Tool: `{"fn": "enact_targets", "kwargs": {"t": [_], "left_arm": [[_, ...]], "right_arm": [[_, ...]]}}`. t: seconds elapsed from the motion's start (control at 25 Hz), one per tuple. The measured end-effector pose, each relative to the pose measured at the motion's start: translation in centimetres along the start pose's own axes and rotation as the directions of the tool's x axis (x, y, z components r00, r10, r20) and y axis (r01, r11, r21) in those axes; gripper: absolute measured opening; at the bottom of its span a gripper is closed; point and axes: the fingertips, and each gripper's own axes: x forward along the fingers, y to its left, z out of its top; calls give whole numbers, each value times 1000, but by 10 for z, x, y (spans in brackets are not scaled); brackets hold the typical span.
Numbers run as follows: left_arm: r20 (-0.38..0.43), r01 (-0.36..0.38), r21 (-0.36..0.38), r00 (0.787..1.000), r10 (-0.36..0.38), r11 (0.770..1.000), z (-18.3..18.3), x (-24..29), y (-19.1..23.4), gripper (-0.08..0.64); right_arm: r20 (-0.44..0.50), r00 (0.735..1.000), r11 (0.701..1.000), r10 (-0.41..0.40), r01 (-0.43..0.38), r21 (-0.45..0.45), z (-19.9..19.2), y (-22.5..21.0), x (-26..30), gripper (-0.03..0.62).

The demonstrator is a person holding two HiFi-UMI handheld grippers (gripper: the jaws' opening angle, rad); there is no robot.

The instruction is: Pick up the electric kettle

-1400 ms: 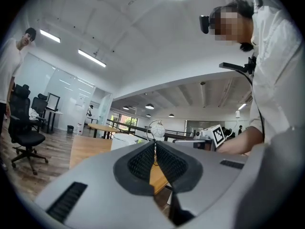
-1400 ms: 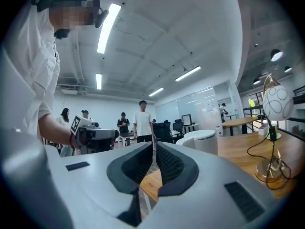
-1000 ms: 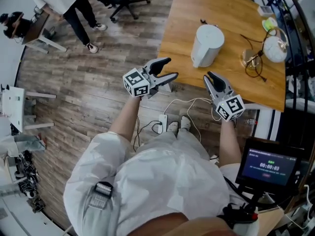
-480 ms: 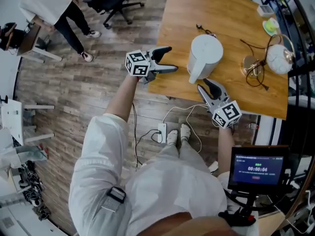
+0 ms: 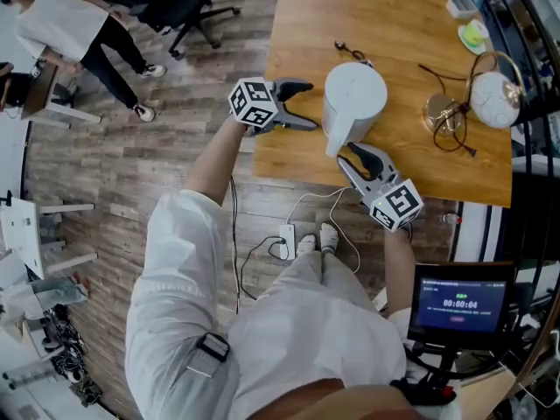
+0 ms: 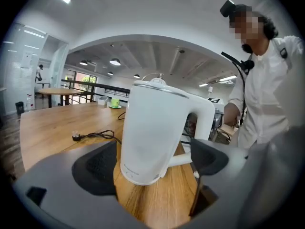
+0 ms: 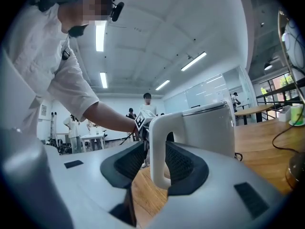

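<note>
As the right tongs point(image 5: 354, 159) open wider, the kettle handle point(image 7: 157, 147) sits between.

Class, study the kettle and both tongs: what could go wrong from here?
1. The right tongs have just been opening, jaws either side of the handle without pressing; closing off-centre might let the kettle swing.
2. The left tongs, also just opened, nothing between them, may nudge the kettle, which stands near the table edge.

Bright, even light from ceiling strips point(image 7: 100, 36). Gripper views warp hard at the edges; foreground's maybe slightly soft.
</note>
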Motion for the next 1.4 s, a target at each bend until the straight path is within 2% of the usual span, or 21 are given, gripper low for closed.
{"fn": "enact_targets", "kwargs": {"t": [0.28, 0.48, 0.8, 1.04, 1.2, 1.4], "left_arm": [[-96, 128, 120, 989, -116, 985, 14, 26, 0, 484], [-109, 173, 154, 982, -157, 973, 16, 36, 5, 544], [-46, 251, 178, 968, -246, 952, 29, 52, -1, 570], [21, 250, 192, 966, -258, 949, 34, 63, 2, 583], [54, 238, 192, 966, -253, 952, 37, 59, -1, 583], [76, 232, 195, 965, -250, 953, 39, 56, -4, 583]], "right_arm": [[2, 999, 999, 40, -40, -27, 5, 1, 10, 124], [8, 999, 999, 43, -43, -32, 4, -2, 13, 124], [19, 997, 996, 72, -71, -45, 4, -5, 22, 124], [17, 995, 993, 102, -101, -56, 2, -8, 34, 130], [43, 993, 994, 106, -105, -26, 11, -5, 40, 135], [16, 989, 989, 144, -144, -22, 9, 0, 43, 138]]}}
